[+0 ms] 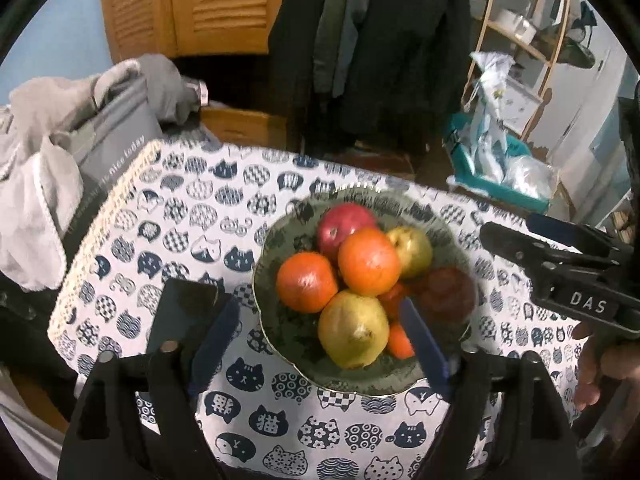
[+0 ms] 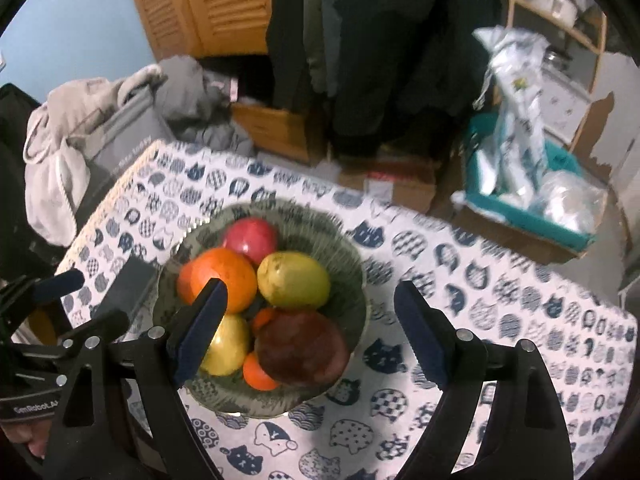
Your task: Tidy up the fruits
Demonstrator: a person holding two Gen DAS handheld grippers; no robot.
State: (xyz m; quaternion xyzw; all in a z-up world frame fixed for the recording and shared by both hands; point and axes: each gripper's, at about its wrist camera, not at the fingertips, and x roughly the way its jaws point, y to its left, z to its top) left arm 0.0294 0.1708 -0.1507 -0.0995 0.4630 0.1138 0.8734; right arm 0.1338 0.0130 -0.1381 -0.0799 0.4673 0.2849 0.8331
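A green patterned bowl (image 1: 259, 280) (image 2: 360, 276) stands on the cat-print tablecloth (image 1: 192, 216). It is heaped with a red apple (image 1: 342, 224), two oranges (image 1: 368, 262), a green pear (image 1: 412, 250), a yellow pear (image 1: 354, 330), a dark red apple (image 2: 300, 344) and small tangerines (image 2: 258, 374). My left gripper (image 1: 318, 304) hovers open above the bowl's near side. The yellow pear lies below, between its blue pads, untouched. My right gripper (image 2: 310, 288) also hangs open over the bowl, above the dark red apple, with nothing gripped. Each gripper shows in the other's view: the right (image 1: 520, 228), the left (image 2: 102, 296).
A flat black slab (image 1: 182, 312) lies on the cloth just left of the bowl. A grey bag with towels (image 1: 116, 136) stands past the table's left edge. On the floor to the right sits a teal box with plastic bags (image 2: 532, 200). Dark coats (image 1: 380, 40) hang behind.
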